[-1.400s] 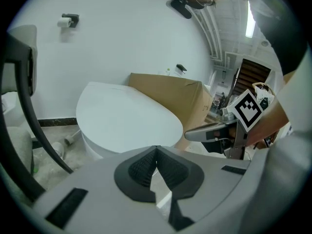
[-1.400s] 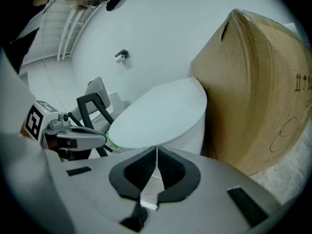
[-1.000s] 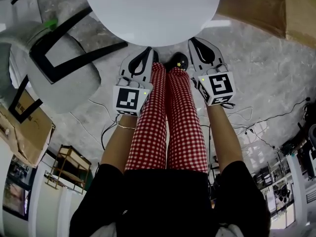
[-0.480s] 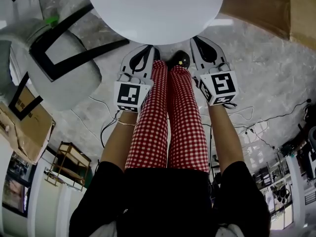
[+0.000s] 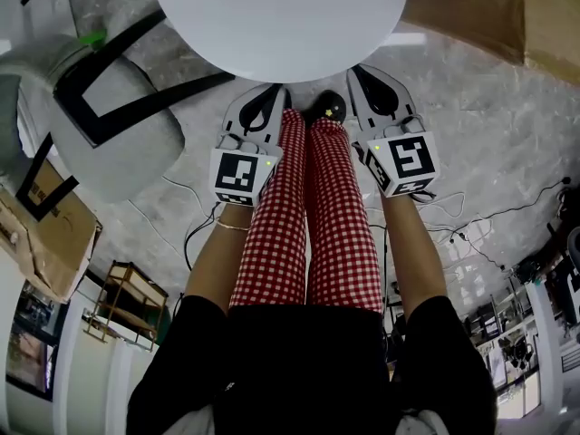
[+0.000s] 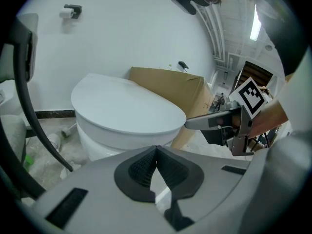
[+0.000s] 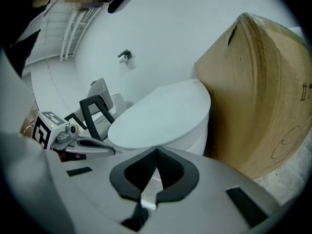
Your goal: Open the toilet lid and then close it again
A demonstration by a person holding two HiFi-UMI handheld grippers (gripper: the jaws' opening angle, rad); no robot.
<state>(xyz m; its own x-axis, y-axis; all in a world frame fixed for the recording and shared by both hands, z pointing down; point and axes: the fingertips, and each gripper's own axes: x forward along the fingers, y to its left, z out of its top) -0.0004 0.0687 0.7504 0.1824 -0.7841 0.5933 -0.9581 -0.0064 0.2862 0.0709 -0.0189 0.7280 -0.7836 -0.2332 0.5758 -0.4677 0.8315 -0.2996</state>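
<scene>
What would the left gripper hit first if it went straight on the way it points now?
Most likely the front of the toilet, just under the rim of the closed lid; the left gripper points at it with nothing between. Depth is hard to judge.

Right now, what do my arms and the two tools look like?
The left tool and right tool are light grey shells with black ribbed pads tapering to a point. Each carries a white cube printed with black square markers and a small green light. You wear a black short-sleeved top, red-and-white checked trousers and a thin bracelet on the left wrist.
</scene>
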